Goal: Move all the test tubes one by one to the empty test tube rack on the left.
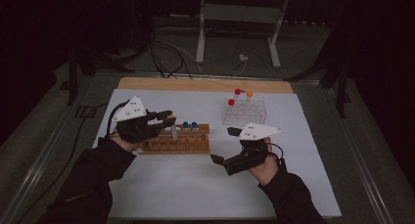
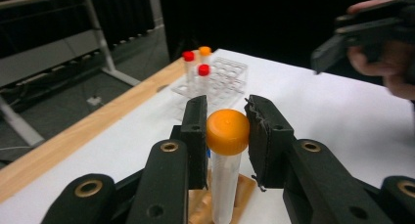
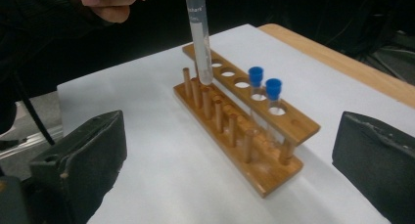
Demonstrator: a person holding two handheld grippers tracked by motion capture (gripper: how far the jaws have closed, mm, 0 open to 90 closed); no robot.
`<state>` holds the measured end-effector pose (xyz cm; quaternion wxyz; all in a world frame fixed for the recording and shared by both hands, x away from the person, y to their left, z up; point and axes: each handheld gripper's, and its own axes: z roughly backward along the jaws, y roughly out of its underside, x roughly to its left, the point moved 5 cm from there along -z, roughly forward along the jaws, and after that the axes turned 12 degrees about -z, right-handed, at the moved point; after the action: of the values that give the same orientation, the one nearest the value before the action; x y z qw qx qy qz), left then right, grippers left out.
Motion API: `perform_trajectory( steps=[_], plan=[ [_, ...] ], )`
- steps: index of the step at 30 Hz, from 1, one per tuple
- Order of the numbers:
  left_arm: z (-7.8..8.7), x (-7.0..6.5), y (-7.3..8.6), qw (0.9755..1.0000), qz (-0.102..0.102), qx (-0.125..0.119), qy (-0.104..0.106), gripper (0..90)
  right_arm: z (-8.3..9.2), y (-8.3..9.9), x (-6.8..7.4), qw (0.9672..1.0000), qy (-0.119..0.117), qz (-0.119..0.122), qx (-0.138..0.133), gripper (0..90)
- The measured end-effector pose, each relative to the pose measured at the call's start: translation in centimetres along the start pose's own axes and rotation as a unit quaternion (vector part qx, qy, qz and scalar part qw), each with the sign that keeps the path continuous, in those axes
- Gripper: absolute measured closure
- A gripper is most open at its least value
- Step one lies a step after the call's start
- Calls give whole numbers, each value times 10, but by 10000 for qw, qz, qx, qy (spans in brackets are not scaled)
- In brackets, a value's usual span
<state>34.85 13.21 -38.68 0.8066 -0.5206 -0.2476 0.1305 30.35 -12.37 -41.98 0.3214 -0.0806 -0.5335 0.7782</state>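
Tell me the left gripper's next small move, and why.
Probably lower the orange-capped tube straight down into the wooden rack: the left gripper grips its cap, and its tip hangs just above the rack's holes.

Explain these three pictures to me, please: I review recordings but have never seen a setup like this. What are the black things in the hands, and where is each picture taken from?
No robot here: a person holds a hand-operated two-jaw tool in each hand. The high view looks down on a table under a white sheet. The other two pictures come from cameras riding on each tool, looking along its black jaws.

The left tool is shut on an orange-capped tube, holding it by the cap over a wooden rack. Two blue-capped tubes stand in that rack. The right tool is open and holds nothing. Farther back, a clear plastic rack carries two red-capped tubes and one with an orange cap.
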Motion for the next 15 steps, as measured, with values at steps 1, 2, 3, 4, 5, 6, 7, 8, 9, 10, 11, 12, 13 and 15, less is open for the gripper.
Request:
perform_trajectory(
  steps=[1,2,3,4,5,6,7,8,9,10,11,12,13,15],
  plan=[
    [-2,3,0,10000,17,24,-13,720,1,0,0,10000,-10,-1,-14,0],
    [-3,5,1,10000,9,42,-55,720,3,-1,-1,10000,7,11,-33,0],
    [-4,7,1,9999,16,40,-98,720,3,-1,-1,10000,26,13,-38,0],
    [-6,10,2,9999,38,53,-111,720,4,-2,-1,10000,22,27,-49,0],
    [-8,12,2,9999,49,58,-148,720,6,-2,-1,10000,45,43,-61,0],
    [-10,14,3,9998,77,43,-168,720,6,-2,-1,10000,54,51,-58,0],
    [-12,17,4,9998,101,26,-194,720,7,-2,-1,9999,49,80,-60,0],
    [-13,18,5,9997,97,45,-229,720,8,-2,-2,9999,57,73,-79,0],
    [-15,20,7,9996,168,3,-205,720,8,-2,-2,9999,59,63,-76,0],
    [-17,22,8,9995,218,-19,-220,720,8,-2,-3,9999,69,70,-65,0],
    [-18,23,9,9995,192,16,-261,720,9,-1,-3,9999,79,58,-69,0],
    [-21,24,12,9994,190,54,-274,720,9,-1,-4,9999,71,53,-70,0],
    [-22,25,13,9993,207,61,-309,720,9,-1,-4,9999,66,60,-61,0],
    [-26,26,17,9992,227,84,-315,721,9,0,-5,9999,75,60,-67,0]
  ],
)
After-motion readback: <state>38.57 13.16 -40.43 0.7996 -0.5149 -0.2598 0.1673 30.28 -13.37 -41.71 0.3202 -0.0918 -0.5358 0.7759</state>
